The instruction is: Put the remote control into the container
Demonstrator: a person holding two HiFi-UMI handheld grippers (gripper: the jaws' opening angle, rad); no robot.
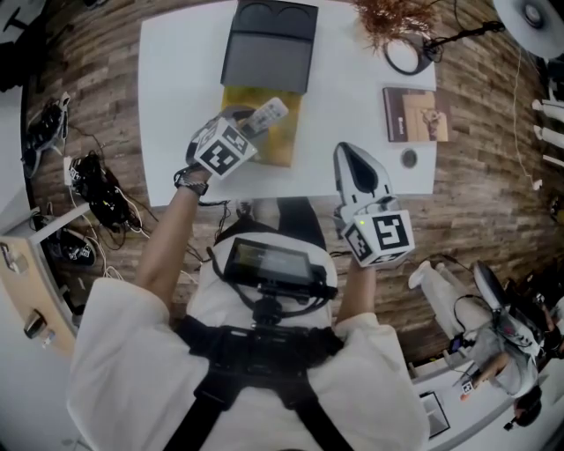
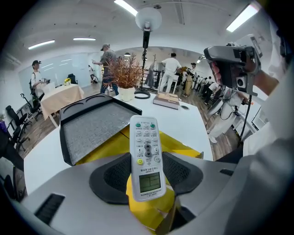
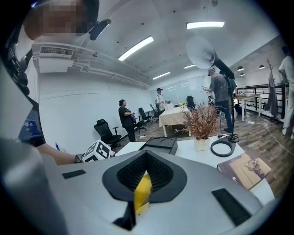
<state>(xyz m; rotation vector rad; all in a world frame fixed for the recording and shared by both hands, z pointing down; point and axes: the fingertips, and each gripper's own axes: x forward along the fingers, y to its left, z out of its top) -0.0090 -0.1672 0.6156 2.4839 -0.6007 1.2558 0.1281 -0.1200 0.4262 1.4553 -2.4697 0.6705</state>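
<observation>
A white remote control [image 2: 147,156] with a small screen is clamped upright between the dark pads of my left gripper [image 2: 147,173]. In the head view the left gripper [image 1: 256,125] holds the remote control [image 1: 266,114] over a yellow sheet [image 1: 280,141] on the white table [image 1: 176,97]. The container [image 1: 269,44] is a dark tray with a grey lining, lying just beyond the sheet; it shows as the container [image 2: 94,121] ahead and to the left. My right gripper [image 1: 345,151] hovers by the table's front edge with its jaws together and nothing held. The right gripper [image 3: 142,183] shows a yellow sliver in its slit.
A brown book [image 1: 414,114] and a small round object [image 1: 408,158] lie at the table's right side. A dried plant [image 1: 397,18] and a black ring [image 1: 407,55] stand at the back right. Several people and desks fill the room beyond.
</observation>
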